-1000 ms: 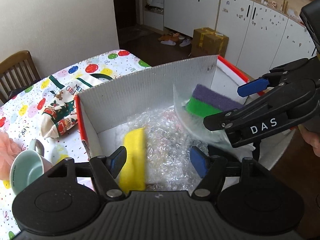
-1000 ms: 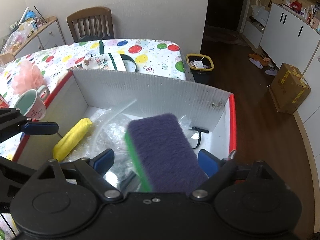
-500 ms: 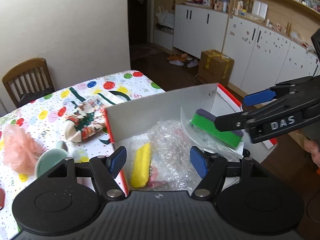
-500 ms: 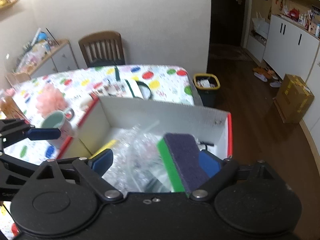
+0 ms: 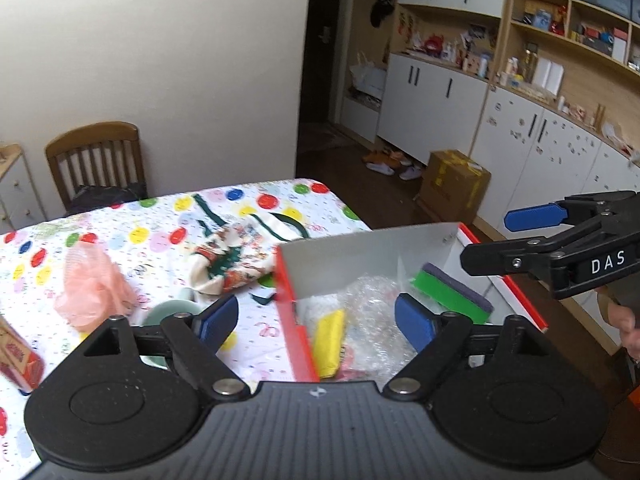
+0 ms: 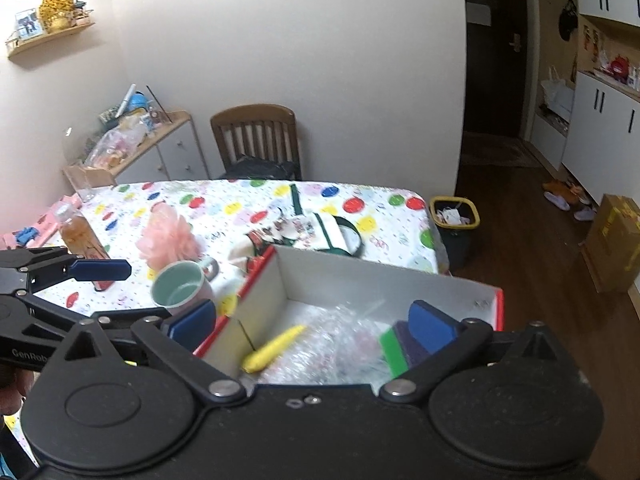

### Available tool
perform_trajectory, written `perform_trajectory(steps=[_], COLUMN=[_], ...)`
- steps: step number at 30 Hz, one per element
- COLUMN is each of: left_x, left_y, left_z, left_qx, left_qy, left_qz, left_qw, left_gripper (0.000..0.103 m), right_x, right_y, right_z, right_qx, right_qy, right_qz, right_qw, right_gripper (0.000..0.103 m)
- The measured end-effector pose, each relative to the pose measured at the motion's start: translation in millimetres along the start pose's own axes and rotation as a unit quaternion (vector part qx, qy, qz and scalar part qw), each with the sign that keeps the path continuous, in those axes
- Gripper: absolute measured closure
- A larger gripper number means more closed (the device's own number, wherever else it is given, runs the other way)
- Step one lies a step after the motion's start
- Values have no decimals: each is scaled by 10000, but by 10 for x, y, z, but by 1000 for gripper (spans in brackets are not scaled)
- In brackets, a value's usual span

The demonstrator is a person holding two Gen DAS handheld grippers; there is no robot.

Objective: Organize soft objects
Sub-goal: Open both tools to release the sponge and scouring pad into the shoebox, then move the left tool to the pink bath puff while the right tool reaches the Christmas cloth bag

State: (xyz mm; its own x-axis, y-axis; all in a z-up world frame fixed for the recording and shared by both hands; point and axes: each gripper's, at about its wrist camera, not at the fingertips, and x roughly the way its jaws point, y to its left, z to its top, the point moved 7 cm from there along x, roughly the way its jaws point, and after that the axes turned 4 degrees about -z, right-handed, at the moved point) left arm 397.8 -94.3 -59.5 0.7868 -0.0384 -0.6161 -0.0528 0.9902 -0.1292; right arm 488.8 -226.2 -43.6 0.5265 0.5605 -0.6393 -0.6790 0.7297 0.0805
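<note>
"DAS" on right hand-held gripper (image 5: 532, 236)

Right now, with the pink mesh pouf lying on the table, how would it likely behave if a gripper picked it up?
The pink mesh pouf looks like loosely gathered netting, so it would probably squash between the fingers rather than resist. It seems airy, likely very light for its bulk. Its ruffled folds should snag the pads, so slipping seems unlikely.

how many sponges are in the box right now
2: a yellow sponge at the left side of the box, and a green-purple sponge at the right. Bubble wrap may hide more.
</note>
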Motion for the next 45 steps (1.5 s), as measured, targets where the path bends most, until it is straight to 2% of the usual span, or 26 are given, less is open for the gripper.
perform_trajectory(steps=[3, 9, 12, 19, 25, 35, 40, 45], left_x=[-97, -203, -204, -122, 24, 498, 762, 1035], left_y=[122, 461, 670, 1186, 1603, 2307, 2576, 2738], left_z=[30, 62, 63, 43, 55, 38, -15, -70], left_qx=[-35, -218, -320, -411, -565, -744, -951, -933], left_qy=[-112, -303, -364, -278, -217, -138, -26, 156], left_qz=[108, 180, 393, 887, 872, 1252, 1340, 1416], left_qw=[9999, 9991, 9981, 9948, 9944, 9892, 9864, 9854], left_gripper=[4, 4, 0, 0, 0, 0, 0, 0], right_x=[25, 121, 197, 519, 934, 1855, 2331, 2732], right_y=[91, 259, 341, 562, 780, 1105, 1178, 1203], right_z=[55, 157, 230, 442, 639, 849, 870, 839], right_qx=[-51, -128, -141, -181, -144, -17, 60, 105], right_qy=[-25, 8, 36, 148, 332, 818, 1061, 1305], right_qz=[43, 52, 53, -59, -175, -417, -631, -815], right_qw=[10000, 9999, 9999, 9997, 9992, 9958, 9923, 9880], right_gripper=[0, 0, 0, 0, 0, 0, 1, 1])
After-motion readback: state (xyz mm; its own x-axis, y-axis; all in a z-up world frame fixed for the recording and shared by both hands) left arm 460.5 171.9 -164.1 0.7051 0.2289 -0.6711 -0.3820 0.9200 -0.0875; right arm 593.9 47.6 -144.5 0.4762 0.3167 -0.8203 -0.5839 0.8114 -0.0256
